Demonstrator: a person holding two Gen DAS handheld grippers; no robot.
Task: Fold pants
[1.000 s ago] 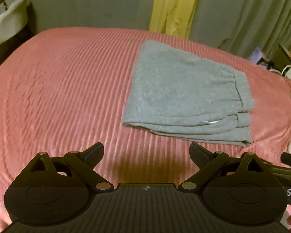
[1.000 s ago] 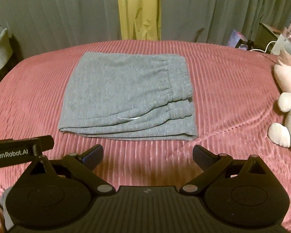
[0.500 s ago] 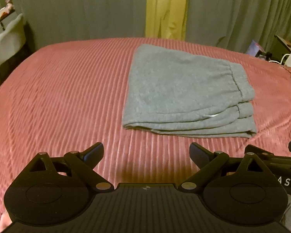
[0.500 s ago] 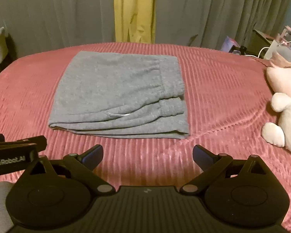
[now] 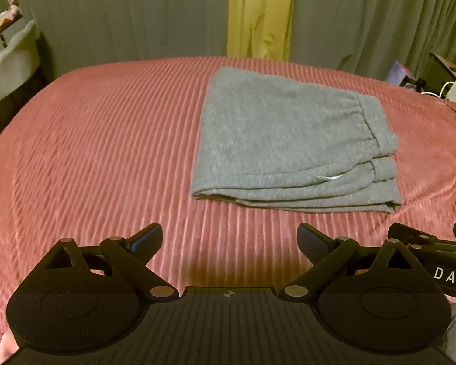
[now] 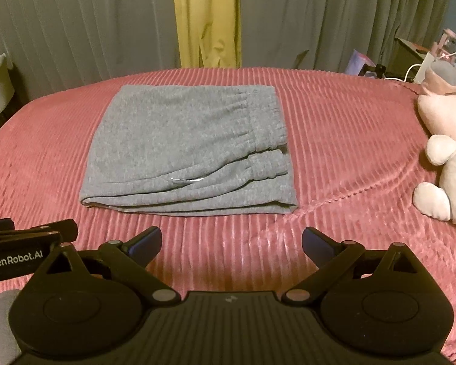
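Observation:
Grey pants (image 5: pixel 291 143) lie folded in a flat rectangle on the ribbed pink bedspread (image 5: pixel 106 152), with the elastic waistband on the right side. They also show in the right wrist view (image 6: pixel 185 149). My left gripper (image 5: pixel 229 240) is open and empty, held above the bedspread in front of the pants, toward their left side. My right gripper (image 6: pixel 231 241) is open and empty, in front of the pants' near edge. Neither gripper touches the pants. The right gripper's body (image 5: pixel 434 261) shows at the right edge of the left wrist view.
A white and pink plush toy (image 6: pixel 443 152) lies on the bed at the right. Grey curtains with a yellow strip (image 6: pixel 206 18) hang behind the bed. A cluttered side table (image 6: pixel 431 54) stands at the back right, and a pale chair (image 5: pixel 12 60) at the back left.
Both grippers have drawn back and tilted up from the pants, so more curtain shows. The pants have not moved. Both grippers stay open.

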